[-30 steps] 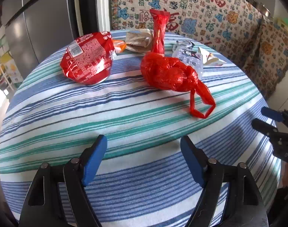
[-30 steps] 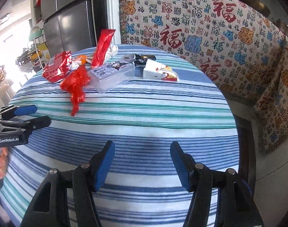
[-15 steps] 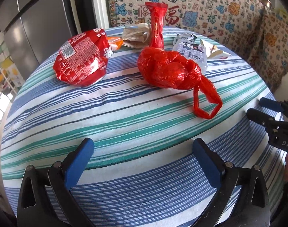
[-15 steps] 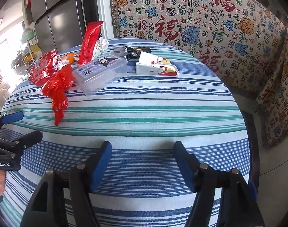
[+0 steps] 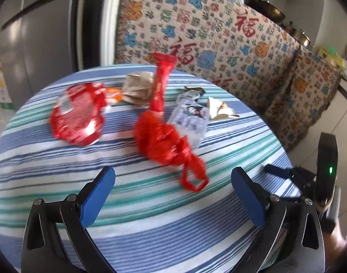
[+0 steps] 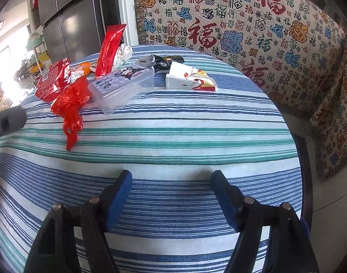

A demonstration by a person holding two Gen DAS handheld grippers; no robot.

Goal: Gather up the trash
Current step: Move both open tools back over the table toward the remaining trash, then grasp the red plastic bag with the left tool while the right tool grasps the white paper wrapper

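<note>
Nothing picked up yet, all the trash sitting in a clump on the far half of the striped tabletop [image 6: 196, 122]. Left gripper [image 5: 173, 182] spread about as wide as it goes, nothing between the jaws, just bare cloth under them. Right gripper [image 6: 171, 182] roughly mid-width with jaws opening, also empty.

Key bit for the next move: crumpled red plastic bag [image 5: 164, 141] dead ahead of the left jaws and slightly right of centre, closest piece of trash by far. Long axis running diagonally from the bunched body at upper left down to the loop handle [image 5: 194, 177] at lower right, handle end pointing toward the left gripper and landing nearly between the pads in that view. From the right wrist view the same bag well off to the far left [image 6: 71, 104], so left hand clearly the nearer one, probably the one to go for it.

Rest of the pile behind the bag: red snack packet [image 5: 79, 116] off to the left, tall red wrapper [image 5: 161, 84] standing upright, clear plastic box [image 6: 121, 86] just beside the bag, white crumpled wrapper [image 6: 189, 80] further right. Left view a bit motion-blurred, so fine contact between bag and box hard to call.
</note>
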